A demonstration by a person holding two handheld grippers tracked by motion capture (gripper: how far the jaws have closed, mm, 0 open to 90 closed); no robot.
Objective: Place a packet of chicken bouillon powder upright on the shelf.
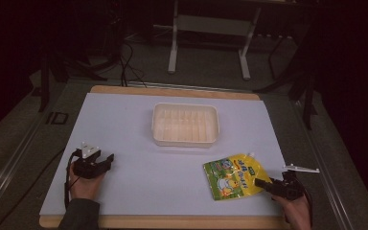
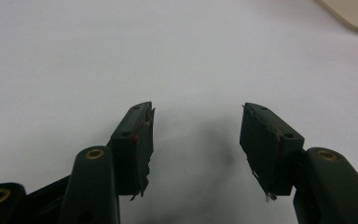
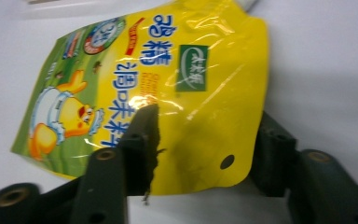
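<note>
Here, at the left of the high view, the left gripper point(image 1: 106, 160) rests low on the white mat point(image 1: 139, 177), held in a hand point(image 1: 84, 184) that comes in from the bottom edge. Its own view shows the two black jaws standing wide apart with only bare mat between them and a corner of the tray point(image 2: 354, 11) at the top right. Nothing lies near it.

In the middle, toward the far side of the mat, sits the shallow translucent tray point(image 1: 185, 139), well apart from both grippers and with no thing visible in it.

To the right and nearer the person lies the yellow pouch point(image 1: 234, 176), flat on the mat, printed with a cartoon duck and a green label. The right gripper point(image 1: 261, 182) meets its near right corner. In the right gripper view one jaw lies over the pouch point(image 3: 177, 93) and the other shows past its far edge, so that corner sits between them; whether the pads press on it I cannot tell.

The mat covers a wooden tabletop point(image 1: 172, 91). Beyond it the room is dark, with grey floor, cables and a white metal stand point(image 1: 208, 33).
</note>
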